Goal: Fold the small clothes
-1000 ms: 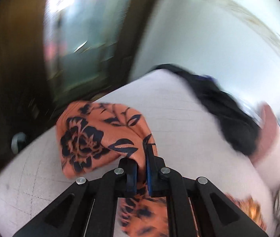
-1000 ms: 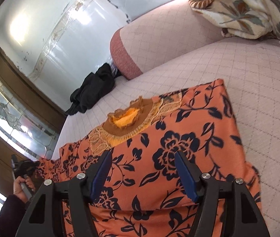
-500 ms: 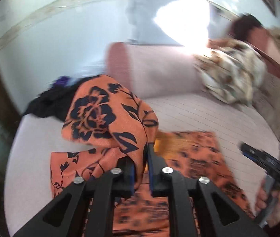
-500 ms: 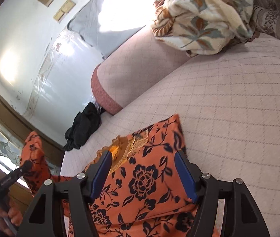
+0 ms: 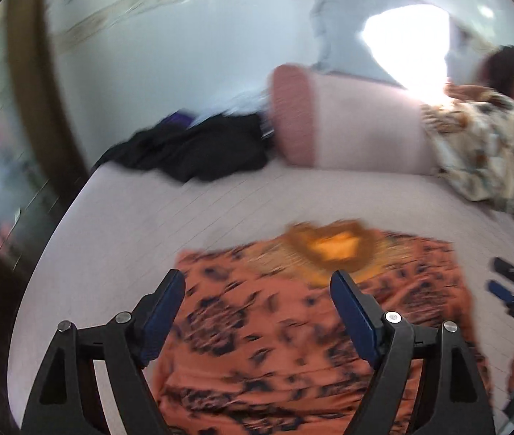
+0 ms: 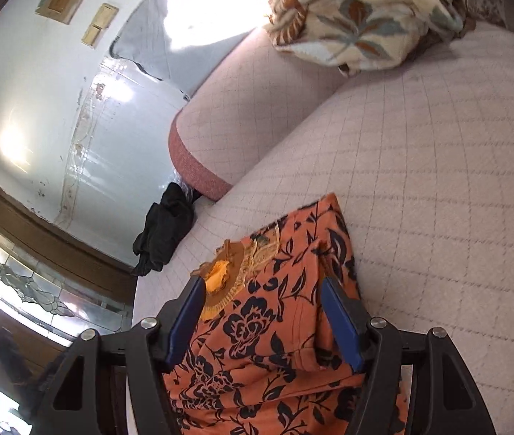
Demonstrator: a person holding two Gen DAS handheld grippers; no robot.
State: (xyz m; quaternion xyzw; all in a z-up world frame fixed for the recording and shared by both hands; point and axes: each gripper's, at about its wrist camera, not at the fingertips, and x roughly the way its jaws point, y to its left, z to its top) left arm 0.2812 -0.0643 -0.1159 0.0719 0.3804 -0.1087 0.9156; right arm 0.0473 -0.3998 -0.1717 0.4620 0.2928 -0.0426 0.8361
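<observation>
An orange garment with dark floral print point(image 5: 293, 333) lies flat on the pale quilted bed point(image 5: 191, 210), its yellow-brown neckline point(image 5: 333, 246) toward the bolster. My left gripper point(image 5: 257, 290) is open and empty just above the garment's near part. My right gripper point(image 6: 262, 295) is open and empty above the same garment point(image 6: 268, 330), near its neckline point(image 6: 220, 275). A sleeve lies folded over the garment's body. The right gripper also shows in the left wrist view point(image 5: 510, 290) at the right edge.
A black cloth heap point(image 5: 199, 148) lies at the bed's far left corner, also in the right wrist view point(image 6: 164, 228). A pink bolster point(image 5: 344, 127) runs along the wall. A leaf-print blanket point(image 6: 362, 14) is bunched at the far right. The bed edge drops at the left.
My left gripper carried the sleeve over the garment, opened and let it go. The sleeve now lies folded on the body. My right gripper has tilted and drawn back a little.
</observation>
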